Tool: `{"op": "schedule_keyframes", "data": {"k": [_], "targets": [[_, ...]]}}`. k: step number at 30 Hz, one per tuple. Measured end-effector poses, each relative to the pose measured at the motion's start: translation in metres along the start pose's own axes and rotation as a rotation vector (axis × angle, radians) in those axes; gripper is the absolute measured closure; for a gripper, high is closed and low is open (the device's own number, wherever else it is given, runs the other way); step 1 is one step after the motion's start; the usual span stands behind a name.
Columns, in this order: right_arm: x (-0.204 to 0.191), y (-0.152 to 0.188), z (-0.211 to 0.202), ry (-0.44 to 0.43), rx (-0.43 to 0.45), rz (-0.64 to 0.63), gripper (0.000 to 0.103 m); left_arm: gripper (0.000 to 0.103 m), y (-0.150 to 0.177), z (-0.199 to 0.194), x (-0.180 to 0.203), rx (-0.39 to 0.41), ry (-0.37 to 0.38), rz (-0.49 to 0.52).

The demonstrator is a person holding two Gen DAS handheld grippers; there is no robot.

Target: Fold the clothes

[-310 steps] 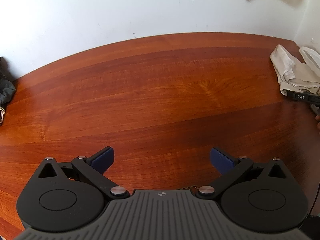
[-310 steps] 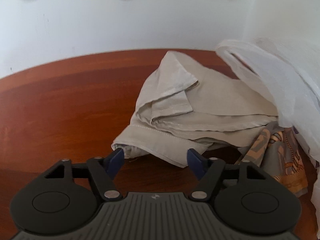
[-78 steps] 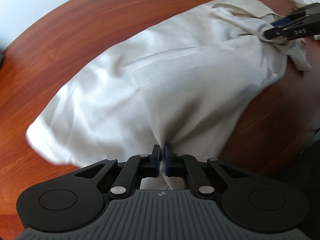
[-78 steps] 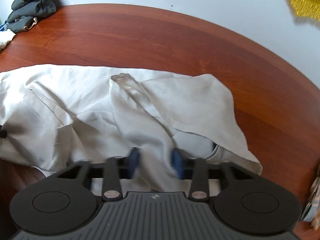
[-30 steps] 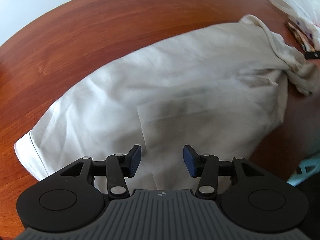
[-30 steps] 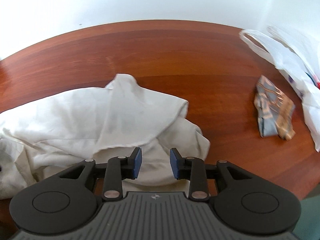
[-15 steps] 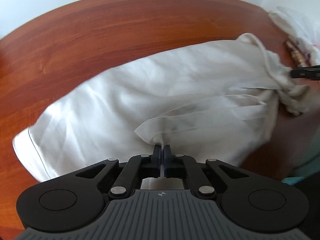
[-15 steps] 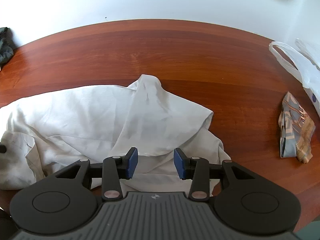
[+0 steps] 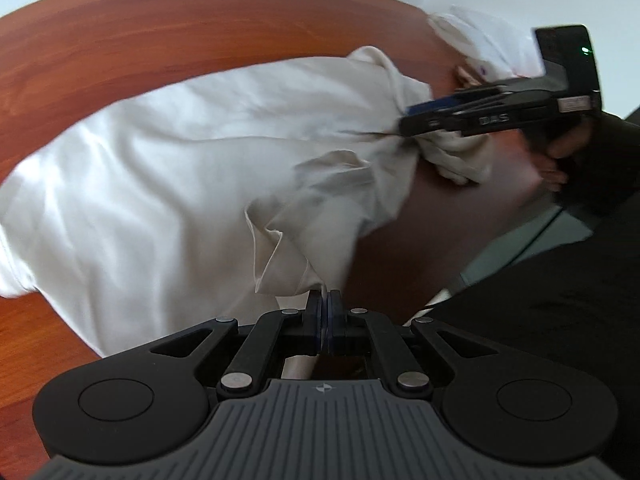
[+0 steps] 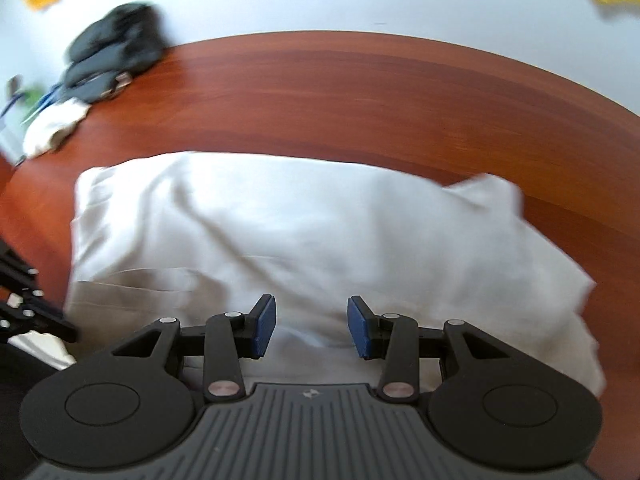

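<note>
A cream garment point(image 9: 180, 168) lies spread across the wooden table point(image 9: 160, 28). My left gripper point(image 9: 325, 300) is shut on a raised fold at its near edge, and the cloth hangs up from the table there. In the left wrist view my right gripper point(image 9: 412, 116) sits at the bunched right end of the garment. In its own view the right gripper point(image 10: 312, 320) hovers low over the garment point(image 10: 300, 232). Its jaws are opening, with cloth lying beneath and between the blue pads point(image 10: 266, 322) but not pinched.
A dark pile of clothes point(image 10: 116, 44) and a small white cloth point(image 10: 52, 128) lie at the table's far left corner. A white plastic bag point(image 9: 480, 40) sits beyond the garment's right end. A person's hand point(image 9: 560, 152) and dark sleeve point(image 9: 560, 300) fill the right side.
The left gripper closed on a fold of the garment and pulled it up and back. The right gripper's jaws spread wider and it swung left, so the dark pile came into its view.
</note>
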State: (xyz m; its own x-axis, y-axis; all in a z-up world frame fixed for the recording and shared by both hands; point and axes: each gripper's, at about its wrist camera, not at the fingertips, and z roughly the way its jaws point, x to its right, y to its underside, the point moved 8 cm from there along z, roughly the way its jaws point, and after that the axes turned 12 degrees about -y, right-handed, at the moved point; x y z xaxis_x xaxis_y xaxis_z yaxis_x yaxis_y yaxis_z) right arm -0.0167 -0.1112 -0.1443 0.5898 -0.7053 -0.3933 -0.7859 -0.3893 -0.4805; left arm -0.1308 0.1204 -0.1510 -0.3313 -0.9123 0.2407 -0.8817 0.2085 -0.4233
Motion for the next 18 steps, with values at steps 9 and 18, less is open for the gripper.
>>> {"op": "schedule_keyframes", "data": {"k": [9,18], "targets": [[-0.061,0.018,0.032,-0.135,-0.122,-0.148,0.035,0.100,0.002,-0.009,-0.011,0.058,-0.074,-0.029],[-0.065,0.013,0.058,-0.110,-0.173,-0.195,0.056,0.100,-0.016,-0.025,-0.024,0.120,-0.094,-0.030]]}}
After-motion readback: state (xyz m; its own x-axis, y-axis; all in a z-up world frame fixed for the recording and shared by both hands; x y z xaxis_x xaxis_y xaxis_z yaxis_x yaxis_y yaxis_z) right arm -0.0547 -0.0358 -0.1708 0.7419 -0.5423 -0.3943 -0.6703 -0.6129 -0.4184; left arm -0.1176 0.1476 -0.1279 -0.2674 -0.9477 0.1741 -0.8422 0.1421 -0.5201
